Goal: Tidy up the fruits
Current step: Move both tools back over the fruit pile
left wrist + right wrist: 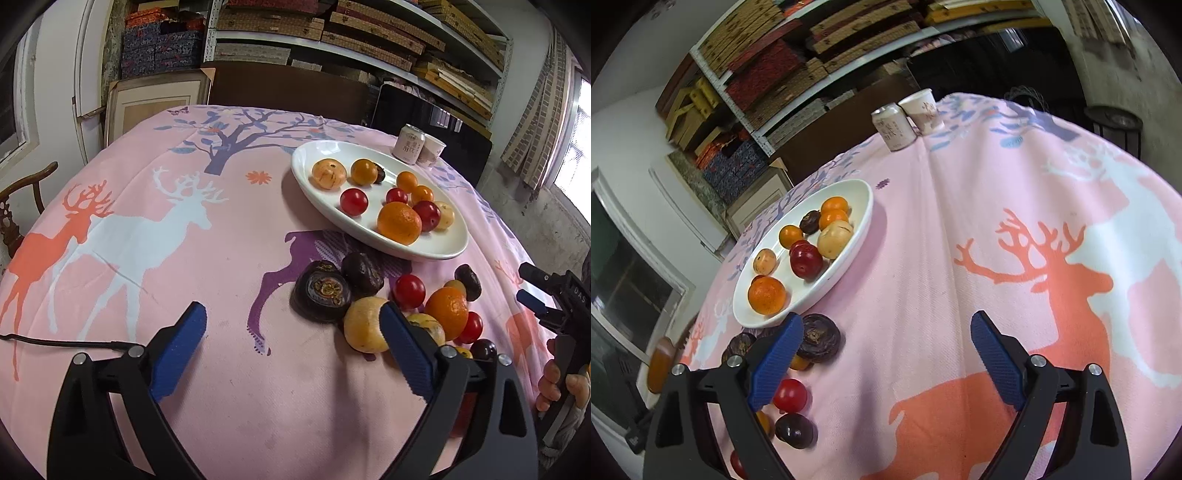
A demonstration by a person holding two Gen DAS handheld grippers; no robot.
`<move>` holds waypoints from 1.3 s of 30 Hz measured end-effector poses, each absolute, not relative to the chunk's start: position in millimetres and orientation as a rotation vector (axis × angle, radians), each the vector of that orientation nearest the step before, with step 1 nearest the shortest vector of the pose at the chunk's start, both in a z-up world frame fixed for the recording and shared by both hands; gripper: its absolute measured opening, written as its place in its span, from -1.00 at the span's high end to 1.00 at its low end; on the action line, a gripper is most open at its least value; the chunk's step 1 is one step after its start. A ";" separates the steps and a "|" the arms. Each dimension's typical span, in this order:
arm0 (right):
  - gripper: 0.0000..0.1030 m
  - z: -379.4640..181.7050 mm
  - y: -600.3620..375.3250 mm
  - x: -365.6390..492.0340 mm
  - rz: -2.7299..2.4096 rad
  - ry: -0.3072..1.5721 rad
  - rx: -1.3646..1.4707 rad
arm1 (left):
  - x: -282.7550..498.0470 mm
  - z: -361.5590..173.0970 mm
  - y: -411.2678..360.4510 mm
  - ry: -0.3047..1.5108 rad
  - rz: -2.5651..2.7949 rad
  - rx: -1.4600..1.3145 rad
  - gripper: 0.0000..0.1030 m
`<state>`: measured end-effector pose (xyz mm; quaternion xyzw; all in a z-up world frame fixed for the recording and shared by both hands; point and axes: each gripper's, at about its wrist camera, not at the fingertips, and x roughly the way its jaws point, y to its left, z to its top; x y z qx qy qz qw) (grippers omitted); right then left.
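The room is a storeroom: metal shelving (pixel 369 48) behind the worktop is stacked with flat patterned boxes, a white door (pixel 74 85) stands at the left in the left wrist view, and a window (pixel 576 147) lets in light at its right edge. A dark wooden chair (pixel 22 206) shows beside the worktop at the left.

The worktop is covered by a pink cloth (pixel 221 229) printed with orange, white and purple deer and a blue tree.

On the cloth lies a white oval plate (pixel 436 247) holding oranges, red plums, pale yellow fruits and one dark fruit. At the far edge a drink can (pixel 408 144) and a paper cup (pixel 432 149) stand touching.

Loose fruits (pixel 402 306) lie in a cluster on the cloth just in front of the plate: dark wrinkled passion fruits, an orange, red plums and yellow ones.

The left gripper (pixel 291 328) hangs over bare cloth with its blue fingers spread and nothing between them, the cluster behind its right finger. The right gripper (pixel 886 339) is likewise spread wide and empty, the cluster by its left finger.
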<state>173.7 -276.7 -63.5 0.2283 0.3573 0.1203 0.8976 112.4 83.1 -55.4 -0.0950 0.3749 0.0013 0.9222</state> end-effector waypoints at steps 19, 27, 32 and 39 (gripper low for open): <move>-0.81 -69.7 -280.5 179.6 0.257 0.773 0.516 | 131.7 -61.1 49.8 0.825 -0.061 -0.086 -0.80; -0.81 -73.0 -281.3 180.6 0.256 0.785 0.532 | 130.2 -64.1 55.0 0.850 -0.031 -0.068 -0.92; -0.81 -73.2 -282.1 180.5 0.262 0.787 0.543 | 94.0 -52.2 97.2 0.796 0.101 -0.097 -0.92; -0.81 -72.7 -281.0 180.1 0.276 0.787 0.540 | 71.0 -49.5 138.0 0.786 0.069 -0.260 -0.92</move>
